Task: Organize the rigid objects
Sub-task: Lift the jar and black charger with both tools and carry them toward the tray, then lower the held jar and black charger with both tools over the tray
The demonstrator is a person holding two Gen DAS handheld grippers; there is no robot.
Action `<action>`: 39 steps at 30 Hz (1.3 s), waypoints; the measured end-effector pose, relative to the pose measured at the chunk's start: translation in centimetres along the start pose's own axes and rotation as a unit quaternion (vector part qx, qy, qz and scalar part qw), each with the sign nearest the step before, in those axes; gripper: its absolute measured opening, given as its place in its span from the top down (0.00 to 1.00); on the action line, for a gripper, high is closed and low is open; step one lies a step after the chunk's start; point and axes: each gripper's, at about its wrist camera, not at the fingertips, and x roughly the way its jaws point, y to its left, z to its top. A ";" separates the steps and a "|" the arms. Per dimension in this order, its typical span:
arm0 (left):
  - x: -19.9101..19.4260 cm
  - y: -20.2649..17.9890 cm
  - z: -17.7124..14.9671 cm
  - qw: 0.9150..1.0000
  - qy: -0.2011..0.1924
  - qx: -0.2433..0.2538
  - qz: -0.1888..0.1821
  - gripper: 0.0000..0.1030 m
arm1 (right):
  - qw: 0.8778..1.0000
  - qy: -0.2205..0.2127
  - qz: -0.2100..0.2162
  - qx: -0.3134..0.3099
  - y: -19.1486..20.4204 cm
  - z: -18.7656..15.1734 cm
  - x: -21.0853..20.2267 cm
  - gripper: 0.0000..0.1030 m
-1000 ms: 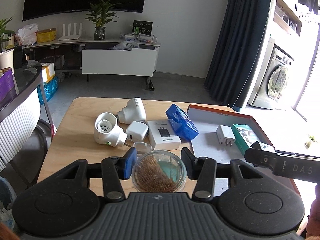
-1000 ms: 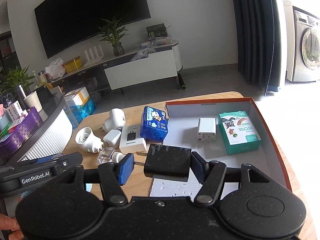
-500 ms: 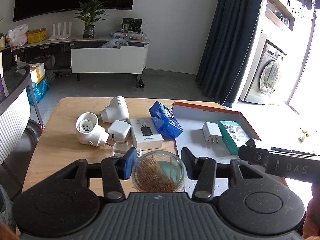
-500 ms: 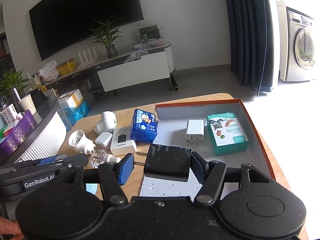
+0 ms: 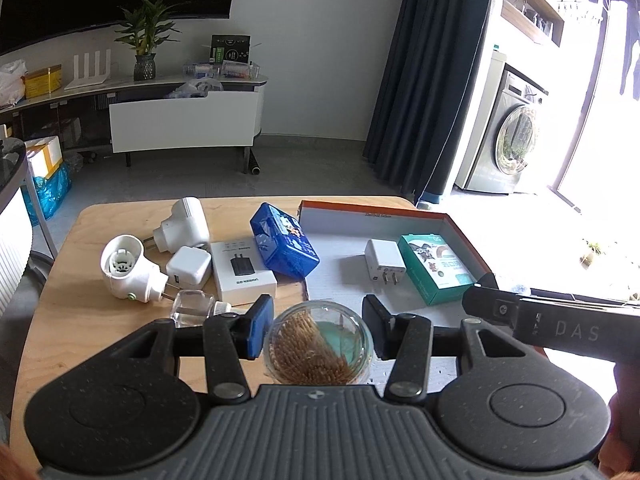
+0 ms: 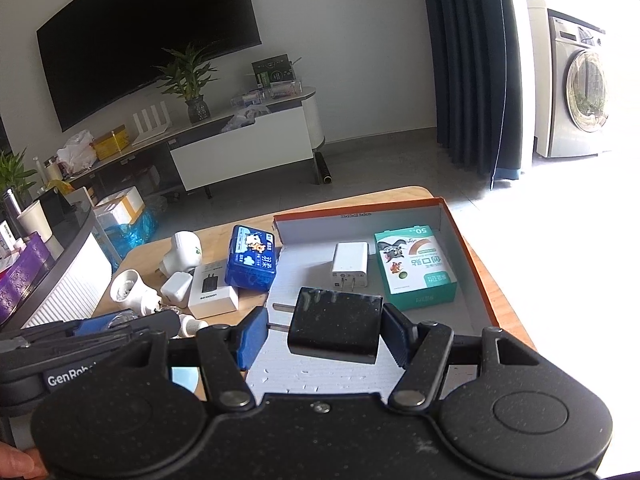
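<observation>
My left gripper (image 5: 319,332) is shut on a clear round toothpick jar (image 5: 319,347), held above the table's near edge. My right gripper (image 6: 325,334) is shut on a black charger (image 6: 335,331), its prongs pointing left, held over the near part of the orange-rimmed box (image 6: 460,236). In the box lie a white charger (image 6: 349,264) and a green carton (image 6: 414,266). On the table left of the box lie a blue pack (image 5: 285,240), a white charger box (image 5: 242,272), a small white adapter (image 5: 188,266), two white plugs (image 5: 128,270) and a clear bottle (image 5: 194,307).
The wooden table (image 5: 80,320) ends near both grippers. A TV bench (image 5: 184,120) with a plant stands across the floor. A washing machine (image 5: 516,140) is at the right, dark curtains (image 5: 428,80) beside it. A curved counter (image 6: 52,268) is at the left.
Both grippers have drawn back and up a little, so the table and box look smaller and farther. The jar and the black charger stay held. Nothing on the table has moved.
</observation>
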 end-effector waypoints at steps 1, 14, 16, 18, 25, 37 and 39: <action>0.1 -0.2 0.0 1.000 0.000 0.001 -0.002 0.52 | 1.000 0.000 -0.002 0.002 -0.3 0.0 0.0 0.28; 1.3 -2.7 0.4 0.999 0.007 0.026 -0.021 0.52 | 0.999 -0.007 -0.023 0.021 -2.8 0.2 -0.5 0.28; 1.4 -3.1 0.5 0.999 0.007 0.029 -0.024 0.52 | 0.999 -0.008 -0.025 0.023 -3.1 0.3 -0.6 0.28; 1.5 -3.5 0.5 0.999 0.008 0.033 -0.026 0.52 | 0.999 -0.010 -0.028 0.024 -3.4 0.2 -0.7 0.28; 2.0 -4.4 0.4 0.999 0.011 0.042 -0.032 0.52 | 0.999 -0.013 -0.034 0.032 -4.1 0.4 -0.8 0.28; 2.7 -5.3 0.2 0.998 0.019 0.052 -0.036 0.52 | 0.999 -0.012 -0.036 0.034 -4.4 0.5 -0.5 0.28; 2.8 -5.4 0.2 0.998 0.021 0.053 -0.036 0.52 | 0.999 -0.011 -0.037 0.035 -4.4 0.6 -0.4 0.28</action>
